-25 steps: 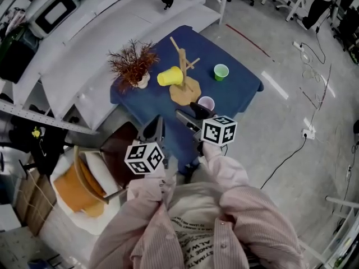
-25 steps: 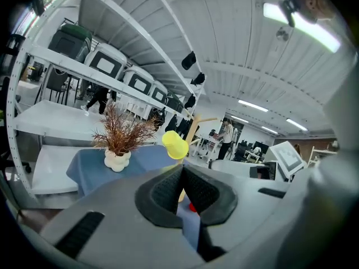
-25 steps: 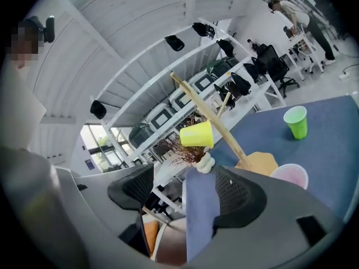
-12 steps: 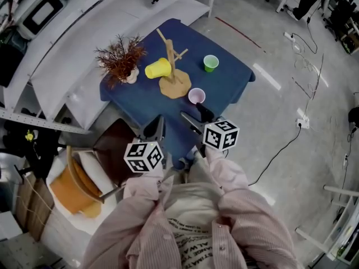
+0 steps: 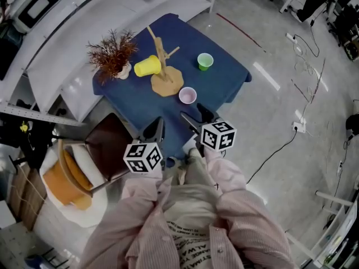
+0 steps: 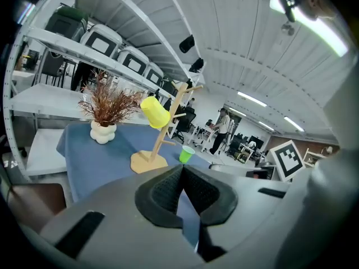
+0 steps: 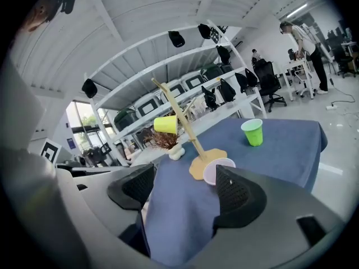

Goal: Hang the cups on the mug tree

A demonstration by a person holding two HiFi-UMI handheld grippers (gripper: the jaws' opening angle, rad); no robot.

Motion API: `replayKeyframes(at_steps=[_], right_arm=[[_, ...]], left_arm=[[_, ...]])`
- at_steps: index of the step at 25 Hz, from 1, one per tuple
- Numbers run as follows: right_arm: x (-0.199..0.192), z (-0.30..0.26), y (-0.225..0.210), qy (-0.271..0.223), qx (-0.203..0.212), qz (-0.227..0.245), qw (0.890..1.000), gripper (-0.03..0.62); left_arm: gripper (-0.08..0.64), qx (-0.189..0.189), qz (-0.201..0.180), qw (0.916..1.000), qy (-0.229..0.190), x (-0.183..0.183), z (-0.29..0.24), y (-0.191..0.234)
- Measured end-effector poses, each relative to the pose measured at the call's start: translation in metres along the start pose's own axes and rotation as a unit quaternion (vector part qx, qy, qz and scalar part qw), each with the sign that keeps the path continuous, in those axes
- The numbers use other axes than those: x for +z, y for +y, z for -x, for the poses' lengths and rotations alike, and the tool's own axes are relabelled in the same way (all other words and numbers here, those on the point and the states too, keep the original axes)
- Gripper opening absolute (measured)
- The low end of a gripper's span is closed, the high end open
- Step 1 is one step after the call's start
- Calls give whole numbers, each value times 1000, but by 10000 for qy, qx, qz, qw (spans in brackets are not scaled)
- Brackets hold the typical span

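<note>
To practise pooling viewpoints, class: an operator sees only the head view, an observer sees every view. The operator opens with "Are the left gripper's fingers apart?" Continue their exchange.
Observer: No. The left gripper has its fingers closed tip to tip, with nothing between them.
Operator: And the other one?
Observer: The right gripper has its fingers apart and empty; the pink cup stands beyond them.
Operator: Is the yellow cup lying on the blue tablecloth?
Observer: No. It hangs on a peg of the mug tree, clear of the cloth.
</note>
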State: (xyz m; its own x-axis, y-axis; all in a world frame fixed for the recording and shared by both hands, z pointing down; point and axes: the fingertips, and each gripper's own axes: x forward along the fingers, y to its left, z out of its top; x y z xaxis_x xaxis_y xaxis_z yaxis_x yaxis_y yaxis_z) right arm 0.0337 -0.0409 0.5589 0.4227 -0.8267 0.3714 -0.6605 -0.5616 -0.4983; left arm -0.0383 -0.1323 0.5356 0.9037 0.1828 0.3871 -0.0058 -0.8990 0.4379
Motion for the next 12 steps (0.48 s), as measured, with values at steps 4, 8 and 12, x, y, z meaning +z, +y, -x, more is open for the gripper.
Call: replayKeyframes(at_steps=[4,8,12], right_arm=[[-6,-2,-17,268,35,155,9995,339],[-10,-5,-31,538,175,295,9980,339],[-15,-11,-45,749,346,471,9955,339]], left_arm=[[-2,221,188,9996,19,-12,-5,-7],[-2,492,353,9982,-15,-19,-9,-12],[-2,728,535,9959,-61,-30,-17,-15]])
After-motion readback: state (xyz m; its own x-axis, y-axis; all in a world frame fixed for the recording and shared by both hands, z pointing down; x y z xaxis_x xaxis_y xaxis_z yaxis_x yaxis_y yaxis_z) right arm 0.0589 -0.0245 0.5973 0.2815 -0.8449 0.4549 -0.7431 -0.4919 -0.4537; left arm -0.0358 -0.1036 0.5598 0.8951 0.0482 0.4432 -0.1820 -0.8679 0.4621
